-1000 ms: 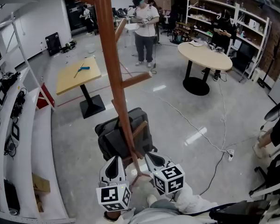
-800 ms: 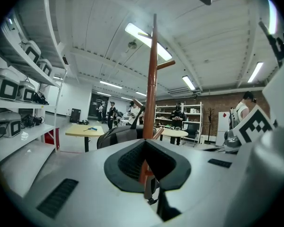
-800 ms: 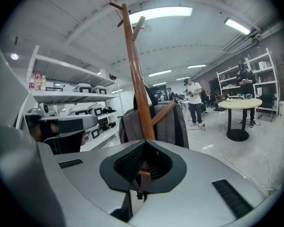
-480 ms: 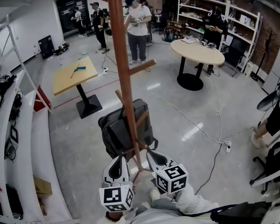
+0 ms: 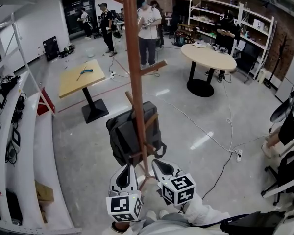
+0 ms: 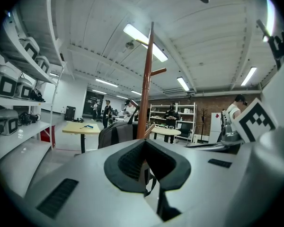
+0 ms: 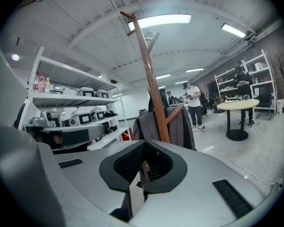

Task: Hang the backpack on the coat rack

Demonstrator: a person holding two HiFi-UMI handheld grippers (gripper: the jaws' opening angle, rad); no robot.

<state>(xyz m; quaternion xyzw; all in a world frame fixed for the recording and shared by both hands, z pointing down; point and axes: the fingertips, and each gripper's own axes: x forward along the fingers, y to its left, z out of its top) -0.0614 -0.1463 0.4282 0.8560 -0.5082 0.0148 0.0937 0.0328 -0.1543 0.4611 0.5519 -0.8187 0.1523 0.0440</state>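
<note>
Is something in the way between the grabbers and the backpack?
Yes. The coat rack's pole and its low peg stand in front of the backpack, which hangs on the far side from the left gripper and right gripper. The backpack is already on the rack, so nothing blocks its way there.

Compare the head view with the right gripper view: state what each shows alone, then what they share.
Only the head view shows the square yellow table with a blue tool lying on it. Only the right gripper view shows the bottles on a high shelf. Both show the coat rack, the backpack at its lower pegs, and the round table.
</note>
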